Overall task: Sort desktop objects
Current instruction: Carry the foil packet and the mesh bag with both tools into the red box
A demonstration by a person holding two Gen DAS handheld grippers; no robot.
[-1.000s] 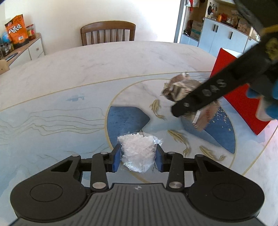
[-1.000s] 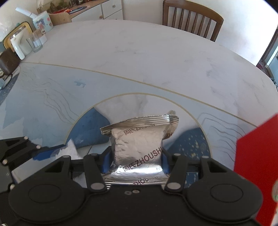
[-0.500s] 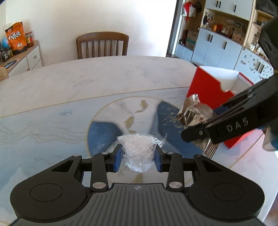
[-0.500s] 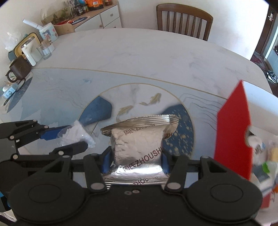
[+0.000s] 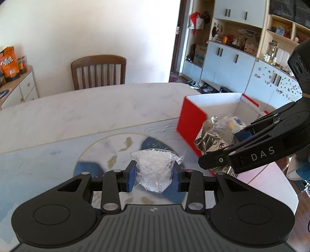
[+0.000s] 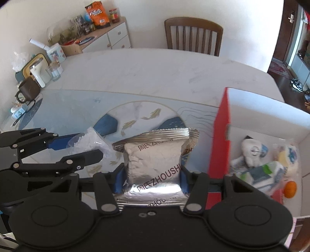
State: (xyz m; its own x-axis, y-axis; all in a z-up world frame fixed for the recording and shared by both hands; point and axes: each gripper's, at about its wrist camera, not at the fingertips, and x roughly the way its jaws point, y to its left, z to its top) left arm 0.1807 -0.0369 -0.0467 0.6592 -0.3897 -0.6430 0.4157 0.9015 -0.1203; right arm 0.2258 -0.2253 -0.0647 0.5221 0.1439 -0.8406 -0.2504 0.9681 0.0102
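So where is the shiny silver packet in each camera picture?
Left wrist view: the silver packet is at the right, clamped in the right gripper, in front of the red box.
Right wrist view: the silver packet is bottom centre, between the gripper's blue pads.
Shared landmark: the red box.

The silver foil packet carries dark print reading "周氏ZHOUSH", repeated in rows across its face and again partly along its lower seam. Beside that packet in the left wrist view, the black side of the right gripper shows the white letters "DAS". The orange snack bag far behind the packet has lettering too small to read
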